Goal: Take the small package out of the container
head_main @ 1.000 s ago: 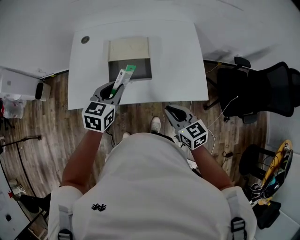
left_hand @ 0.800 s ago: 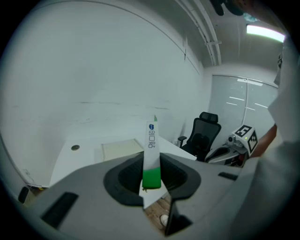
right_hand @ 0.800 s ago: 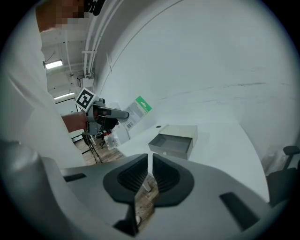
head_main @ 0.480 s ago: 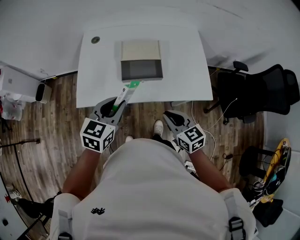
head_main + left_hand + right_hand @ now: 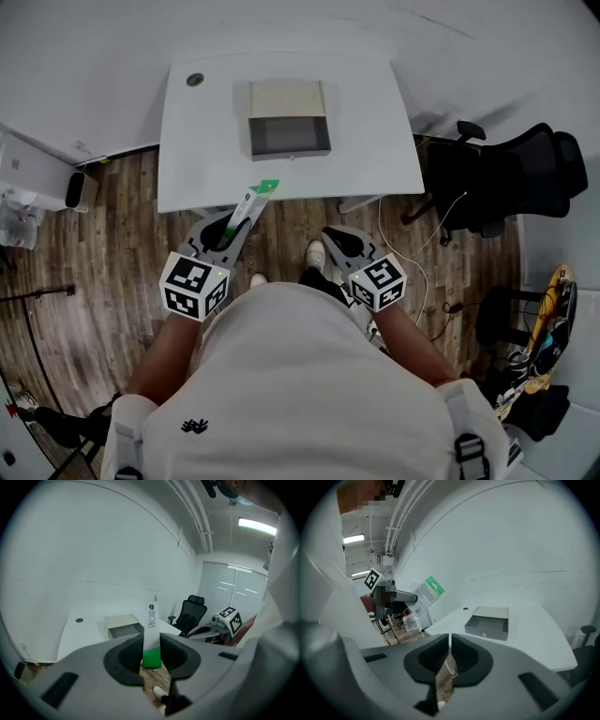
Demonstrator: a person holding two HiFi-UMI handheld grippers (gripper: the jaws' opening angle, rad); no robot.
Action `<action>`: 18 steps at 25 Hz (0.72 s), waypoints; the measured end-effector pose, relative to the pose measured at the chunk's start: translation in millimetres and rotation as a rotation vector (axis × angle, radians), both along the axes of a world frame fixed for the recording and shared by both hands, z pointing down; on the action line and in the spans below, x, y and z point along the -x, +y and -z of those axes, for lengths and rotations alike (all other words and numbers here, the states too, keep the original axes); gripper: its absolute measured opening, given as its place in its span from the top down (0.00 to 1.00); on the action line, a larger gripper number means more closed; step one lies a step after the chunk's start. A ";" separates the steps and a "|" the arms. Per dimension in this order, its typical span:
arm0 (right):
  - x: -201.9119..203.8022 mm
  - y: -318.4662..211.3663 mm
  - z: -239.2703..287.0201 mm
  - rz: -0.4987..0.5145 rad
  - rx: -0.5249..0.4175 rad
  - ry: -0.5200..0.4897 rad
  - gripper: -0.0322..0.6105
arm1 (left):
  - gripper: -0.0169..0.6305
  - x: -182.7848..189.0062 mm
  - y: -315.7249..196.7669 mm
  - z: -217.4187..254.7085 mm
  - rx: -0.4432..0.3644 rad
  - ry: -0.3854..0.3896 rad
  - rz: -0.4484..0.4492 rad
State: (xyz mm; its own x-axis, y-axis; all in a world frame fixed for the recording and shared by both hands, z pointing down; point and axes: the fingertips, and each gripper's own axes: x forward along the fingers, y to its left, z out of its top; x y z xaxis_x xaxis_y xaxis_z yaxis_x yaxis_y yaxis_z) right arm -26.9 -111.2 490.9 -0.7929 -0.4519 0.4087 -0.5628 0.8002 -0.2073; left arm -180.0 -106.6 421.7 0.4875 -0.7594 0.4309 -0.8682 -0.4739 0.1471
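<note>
I see the left gripper (image 5: 228,231) with its jaws clamped on the lower end of the small package (image 5: 251,202), a flat white sachet-like pack. In the left gripper view the left gripper (image 5: 151,651) has both dark pads pressing on the pack's green band, and the small package (image 5: 151,627) stands up from the jaws and leans slightly right. From the head view it is clear of the container (image 5: 289,131) and well apart from it, held over the wooden floor (image 5: 112,244) just off the near edge of the white bench (image 5: 375,141).

The container is an open grey box with a beige flap behind it, sitting towards the back of the bench.

On the package's face I can make out a small blue round logo and a line of print running along its length, but I cannot read it. In the right gripper view the small package (image 5: 426,594) shows its other side: a green header with a pale mark, and blocks of fine print too small to read.

The right gripper (image 5: 337,236) is held low beside my body, away from the bench. Its view shows the right gripper (image 5: 449,644) with the jaws together and nothing between them. A black office chair (image 5: 506,178) stands to the right of the bench.
</note>
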 end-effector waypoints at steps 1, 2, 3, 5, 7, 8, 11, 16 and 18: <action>1.2 2.7 0.6 -0.003 0.000 0.001 0.92 | 0.83 1.2 3.1 0.1 0.000 0.000 -0.004; 2.7 5.2 1.2 -0.007 -0.001 0.002 0.92 | 0.83 2.4 5.7 0.3 0.000 -0.001 -0.009; 4.2 7.6 1.9 -0.010 -0.003 0.003 0.92 | 0.83 3.6 8.0 0.7 -0.003 -0.004 -0.014; 6.7 11.4 3.2 -0.016 -0.008 0.003 0.92 | 0.83 5.9 11.7 1.4 -0.010 -0.013 -0.021; 8.6 15.2 4.4 -0.022 -0.011 0.001 0.93 | 0.83 8.0 15.4 1.3 -0.012 -0.018 -0.024; 9.3 17.5 5.0 -0.026 -0.013 0.000 0.93 | 0.83 8.7 17.6 0.9 -0.012 -0.018 -0.026; 11.6 25.4 5.3 -0.033 -0.016 0.003 0.93 | 0.83 10.5 24.2 0.8 -0.014 -0.018 -0.034; 14.2 29.5 2.3 -0.040 -0.008 0.006 0.93 | 0.83 11.6 27.2 0.7 -0.011 -0.029 -0.048; 15.5 30.6 2.0 -0.040 -0.008 0.006 0.93 | 0.83 11.4 29.1 0.6 -0.010 -0.032 -0.054</action>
